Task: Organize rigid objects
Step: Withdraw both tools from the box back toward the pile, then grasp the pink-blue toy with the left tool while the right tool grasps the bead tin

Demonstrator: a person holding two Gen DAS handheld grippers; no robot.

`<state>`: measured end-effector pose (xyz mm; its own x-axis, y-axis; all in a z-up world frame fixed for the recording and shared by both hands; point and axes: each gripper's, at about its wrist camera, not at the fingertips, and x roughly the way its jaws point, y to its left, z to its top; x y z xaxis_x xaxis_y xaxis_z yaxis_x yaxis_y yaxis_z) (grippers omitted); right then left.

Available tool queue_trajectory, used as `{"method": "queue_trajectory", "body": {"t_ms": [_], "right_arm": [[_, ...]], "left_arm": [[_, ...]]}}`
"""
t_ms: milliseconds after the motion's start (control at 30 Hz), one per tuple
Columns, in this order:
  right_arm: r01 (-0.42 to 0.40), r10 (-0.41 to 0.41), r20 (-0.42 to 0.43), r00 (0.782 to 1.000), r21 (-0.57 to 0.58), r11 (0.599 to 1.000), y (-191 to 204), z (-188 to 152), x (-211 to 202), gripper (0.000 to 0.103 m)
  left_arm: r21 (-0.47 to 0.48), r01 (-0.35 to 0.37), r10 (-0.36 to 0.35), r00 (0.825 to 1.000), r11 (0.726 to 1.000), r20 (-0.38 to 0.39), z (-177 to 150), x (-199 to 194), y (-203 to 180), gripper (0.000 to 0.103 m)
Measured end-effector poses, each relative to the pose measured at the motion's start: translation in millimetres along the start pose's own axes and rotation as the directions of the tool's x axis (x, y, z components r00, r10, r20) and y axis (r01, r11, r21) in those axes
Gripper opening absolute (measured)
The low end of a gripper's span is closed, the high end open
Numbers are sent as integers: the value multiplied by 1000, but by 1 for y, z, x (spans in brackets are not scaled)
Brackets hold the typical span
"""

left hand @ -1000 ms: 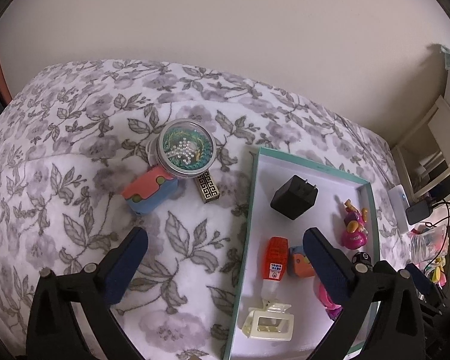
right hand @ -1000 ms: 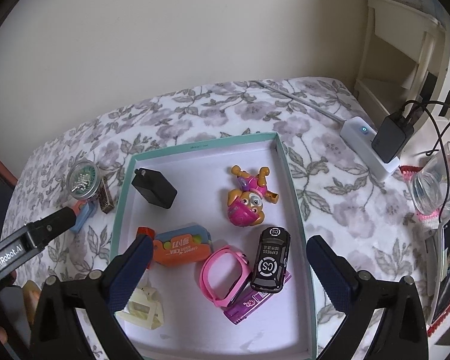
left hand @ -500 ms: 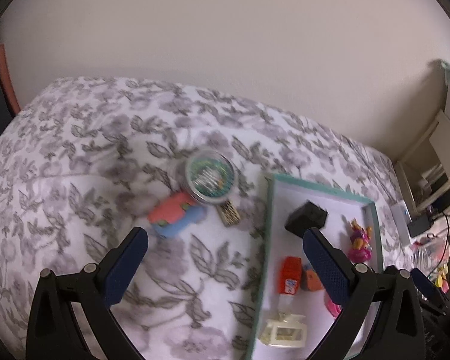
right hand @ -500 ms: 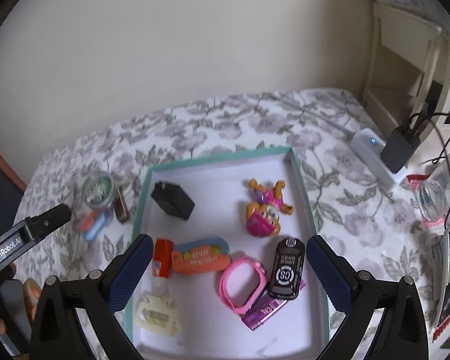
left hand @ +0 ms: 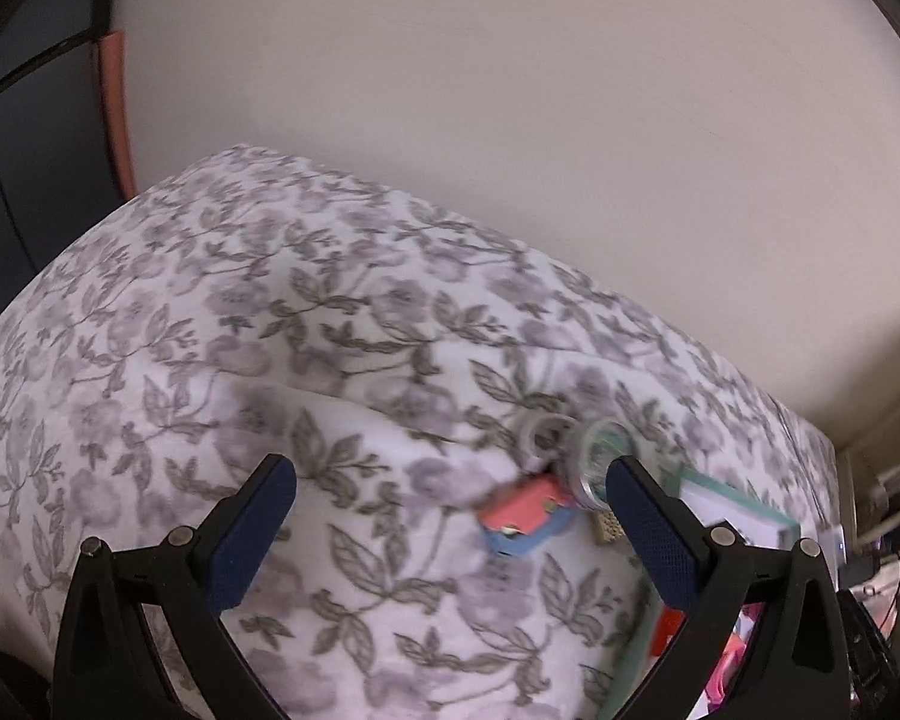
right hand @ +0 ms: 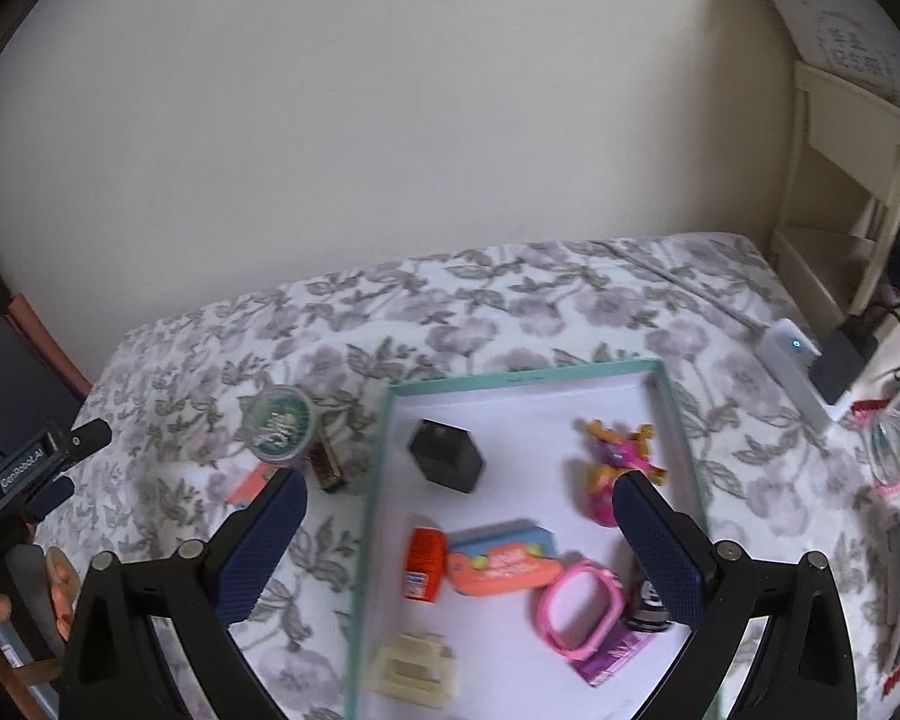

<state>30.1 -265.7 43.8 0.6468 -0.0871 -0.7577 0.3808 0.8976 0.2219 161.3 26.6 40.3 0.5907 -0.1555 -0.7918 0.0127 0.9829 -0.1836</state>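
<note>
While most of the small things already lie in the teal-rimmed tray (right hand: 678,414), we judge that three pieces on the floral cloth (right hand: 510,300) to its left are what remains: a round beaded tin (right hand: 281,423), a small patterned gold box (right hand: 328,468) touching the tin's side, and a coral-and-blue case (left hand: 525,513) just in front of them. Going from the left, our left gripper (left hand: 450,534) hangs above the cloth with its fingers wide apart and nothing between them; its view is blurred, so we cannot say how high it sits. The case lies between its fingertips in that view, the tin nearer the right one. Our right gripper (right hand: 459,546) hovers over the tray, also spread wide and empty. To do the next pick well, we would settle the left hand first, line the fingers across the case's narrow sides, and come down clear of the tin, which could roll if nudged
</note>
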Motion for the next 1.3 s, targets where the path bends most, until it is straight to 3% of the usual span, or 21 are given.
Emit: {"method": "queue_trajectory", "body": {"t_ms": [200, 367, 567, 633, 900, 1300], "right_arm": [[-73, 73, -38, 997, -25, 997, 32, -1, 26, 103], [-89, 82, -95, 992, -73, 993, 56, -6, 60, 103], [-124, 117, -134, 984, -43, 991, 62, -1, 93, 103], [-138, 130, -141, 981, -43, 990, 65, 3, 100, 103], [-109, 92, -136, 986, -122, 987, 87, 14, 127, 103], [-143, 115, -195, 974, -135, 981, 104, 13, 159, 101]], "left_arm": [[-21, -23, 21, 997, 1000, -79, -3, 25, 12, 103], [34, -52, 56, 986, 998, -154, -5, 56, 9, 103], [116, -35, 53, 986, 993, -159, -7, 80, 7, 103], [114, 1, 18, 986, 994, -166, -8, 86, 7, 103], [174, 52, -24, 987, 983, -160, -11, 105, -3, 103], [241, 107, -62, 980, 965, -189, -26, 122, -14, 103]]}}
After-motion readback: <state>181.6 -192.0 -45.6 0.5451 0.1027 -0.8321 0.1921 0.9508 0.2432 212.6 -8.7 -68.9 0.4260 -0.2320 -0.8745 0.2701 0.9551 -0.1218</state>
